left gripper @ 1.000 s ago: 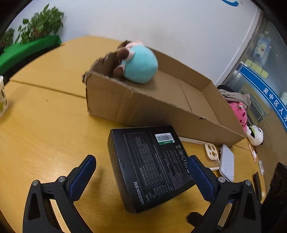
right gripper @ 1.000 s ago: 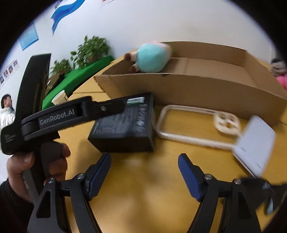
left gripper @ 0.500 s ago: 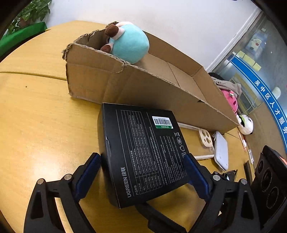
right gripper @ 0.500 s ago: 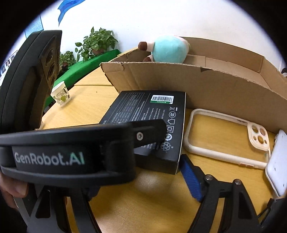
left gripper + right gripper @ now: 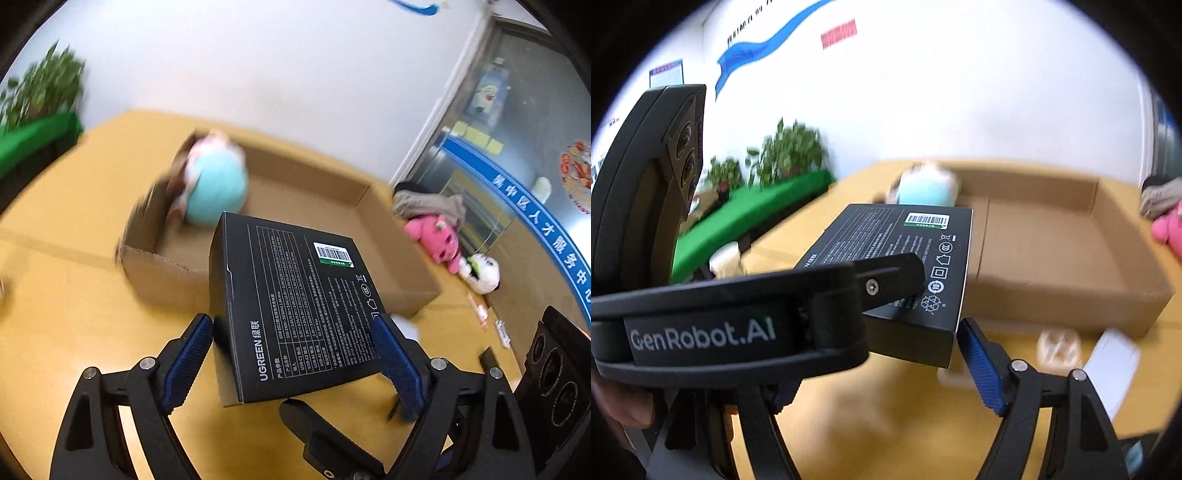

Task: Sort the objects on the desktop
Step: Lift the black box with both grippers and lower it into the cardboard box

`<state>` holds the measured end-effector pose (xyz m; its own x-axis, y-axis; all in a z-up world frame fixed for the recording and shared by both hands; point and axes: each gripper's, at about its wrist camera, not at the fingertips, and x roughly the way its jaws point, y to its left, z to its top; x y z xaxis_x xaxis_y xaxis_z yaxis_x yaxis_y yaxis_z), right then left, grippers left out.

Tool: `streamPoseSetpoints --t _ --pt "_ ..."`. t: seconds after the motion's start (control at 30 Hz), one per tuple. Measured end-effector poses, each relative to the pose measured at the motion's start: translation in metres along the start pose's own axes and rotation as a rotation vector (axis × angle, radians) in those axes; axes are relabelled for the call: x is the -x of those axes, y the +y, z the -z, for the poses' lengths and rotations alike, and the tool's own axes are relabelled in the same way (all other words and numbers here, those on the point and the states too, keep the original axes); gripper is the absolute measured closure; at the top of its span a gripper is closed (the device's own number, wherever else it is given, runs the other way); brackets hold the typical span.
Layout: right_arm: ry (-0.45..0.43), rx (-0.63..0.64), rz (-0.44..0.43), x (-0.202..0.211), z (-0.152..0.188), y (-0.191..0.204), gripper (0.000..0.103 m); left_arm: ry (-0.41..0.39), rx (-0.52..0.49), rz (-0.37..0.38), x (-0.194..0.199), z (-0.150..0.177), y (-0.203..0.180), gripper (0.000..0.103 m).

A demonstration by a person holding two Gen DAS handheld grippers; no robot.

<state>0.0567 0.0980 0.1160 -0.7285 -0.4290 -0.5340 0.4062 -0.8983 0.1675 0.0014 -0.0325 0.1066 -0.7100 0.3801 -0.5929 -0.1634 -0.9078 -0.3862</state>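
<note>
The black box (image 5: 295, 306) is clamped across its width between the blue pads of the left gripper (image 5: 295, 354) and is carried clear of the yellow table (image 5: 74, 314). Its long axis is pointed forward along the fingers, toward the cardboard tray (image 5: 314, 195), which lies directly ahead and lower. A teal plush toy (image 5: 216, 192) is seen in the tray's far-left corner, so the open floor to its right is judged the likely drop spot. The right gripper (image 5: 879, 373) is held just beside and under the box's near corner, jaws apart, with nothing gripped. The left hand is clearly the nearer one.
</note>
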Motion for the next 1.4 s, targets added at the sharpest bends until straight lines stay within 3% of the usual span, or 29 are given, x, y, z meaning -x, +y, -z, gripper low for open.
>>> streamPoseSetpoints --t 0.13,0.47,0.77,0.87,1.03,1.33,1.4 --pt "-0.091 0.016 0.033 0.020 -0.054 -0.014 0.027 -0.070 -0.089 0.025 0.009 -0.053 -0.031 0.013" --pt "-0.206 0.057 0.091 0.032 -0.178 -0.059 0.027 -0.190 -0.248 0.048 -0.004 -0.184 -0.089 0.013" --pt "-0.222 0.066 0.089 -0.031 -0.252 -0.100 0.027 -0.223 -0.247 0.049 -0.059 -0.263 -0.087 0.013" --pt "-0.211 0.032 0.075 -0.067 -0.259 -0.122 0.027 -0.187 -0.216 0.049 -0.098 -0.281 -0.073 0.014" --pt "-0.133 -0.008 0.058 -0.134 -0.246 -0.156 0.027 -0.104 -0.202 0.018 -0.166 -0.280 -0.047 0.014" --pt "0.149 -0.164 0.004 -0.239 -0.179 -0.218 0.027 0.207 -0.117 -0.069 -0.290 -0.225 -0.001 0.013" --pt "0.204 -0.172 0.001 -0.254 -0.166 -0.222 0.028 0.245 -0.118 -0.090 -0.304 -0.215 0.000 0.013"
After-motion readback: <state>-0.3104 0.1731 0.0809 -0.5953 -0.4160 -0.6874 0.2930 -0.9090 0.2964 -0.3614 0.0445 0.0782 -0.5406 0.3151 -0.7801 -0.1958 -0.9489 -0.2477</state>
